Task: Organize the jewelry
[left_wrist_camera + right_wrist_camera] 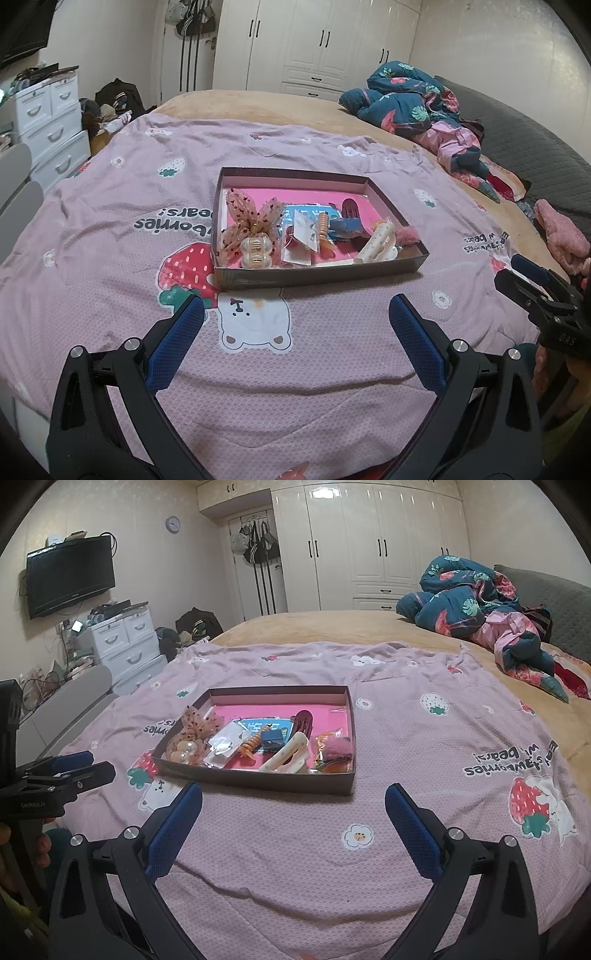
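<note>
A: Where is the jewelry?

B: In one shallow box [373,182] with a pink bottom, on the pink blanket [110,229] of the bed, at 12 o'clock from both grippers.

A: What is inside?

B: One dotted bow [247,218], one cream claw clip [378,242], one dark red clip [304,720], one blue clip [347,226] (smaller pieces are unclear).

A: The grippers?

B: Left gripper [295,317] wide apart, empty. Right gripper [293,803] also wide, empty.
</note>
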A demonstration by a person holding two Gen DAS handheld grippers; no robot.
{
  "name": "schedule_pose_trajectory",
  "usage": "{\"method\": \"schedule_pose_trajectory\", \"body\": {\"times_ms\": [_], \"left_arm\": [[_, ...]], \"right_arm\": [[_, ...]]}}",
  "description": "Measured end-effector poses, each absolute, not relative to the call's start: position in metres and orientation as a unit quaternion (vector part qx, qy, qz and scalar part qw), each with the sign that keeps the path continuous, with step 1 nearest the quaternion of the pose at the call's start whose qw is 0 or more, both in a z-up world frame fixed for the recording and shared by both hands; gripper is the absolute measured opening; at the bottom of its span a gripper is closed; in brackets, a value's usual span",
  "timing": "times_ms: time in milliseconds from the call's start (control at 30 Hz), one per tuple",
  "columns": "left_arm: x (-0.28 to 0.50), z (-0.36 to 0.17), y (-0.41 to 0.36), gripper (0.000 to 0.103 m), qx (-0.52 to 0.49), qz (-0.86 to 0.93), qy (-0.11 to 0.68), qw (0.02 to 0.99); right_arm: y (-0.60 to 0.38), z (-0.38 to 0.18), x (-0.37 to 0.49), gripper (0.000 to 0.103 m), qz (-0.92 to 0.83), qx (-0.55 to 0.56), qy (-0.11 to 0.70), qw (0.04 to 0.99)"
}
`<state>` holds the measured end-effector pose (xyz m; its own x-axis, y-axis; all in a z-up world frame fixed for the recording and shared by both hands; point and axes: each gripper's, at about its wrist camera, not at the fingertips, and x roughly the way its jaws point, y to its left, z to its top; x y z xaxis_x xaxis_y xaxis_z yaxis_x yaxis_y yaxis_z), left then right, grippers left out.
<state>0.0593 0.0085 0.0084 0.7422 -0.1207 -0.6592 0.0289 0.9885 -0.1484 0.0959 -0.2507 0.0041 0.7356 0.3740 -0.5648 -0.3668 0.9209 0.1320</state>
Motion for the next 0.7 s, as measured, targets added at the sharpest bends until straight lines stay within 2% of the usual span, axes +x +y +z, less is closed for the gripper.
{"method": "schedule_pose_trajectory", "body": {"times_ms": [700], "left_arm": [[0.0586, 0.0080, 0.0082, 0.094, -0.062, -0.038, 0.359, 0.930]], "right_arm": [[-0.2501, 0.0055, 0.0960, 0.099, 0.198, 0.006, 0.302, 0.933]]}}
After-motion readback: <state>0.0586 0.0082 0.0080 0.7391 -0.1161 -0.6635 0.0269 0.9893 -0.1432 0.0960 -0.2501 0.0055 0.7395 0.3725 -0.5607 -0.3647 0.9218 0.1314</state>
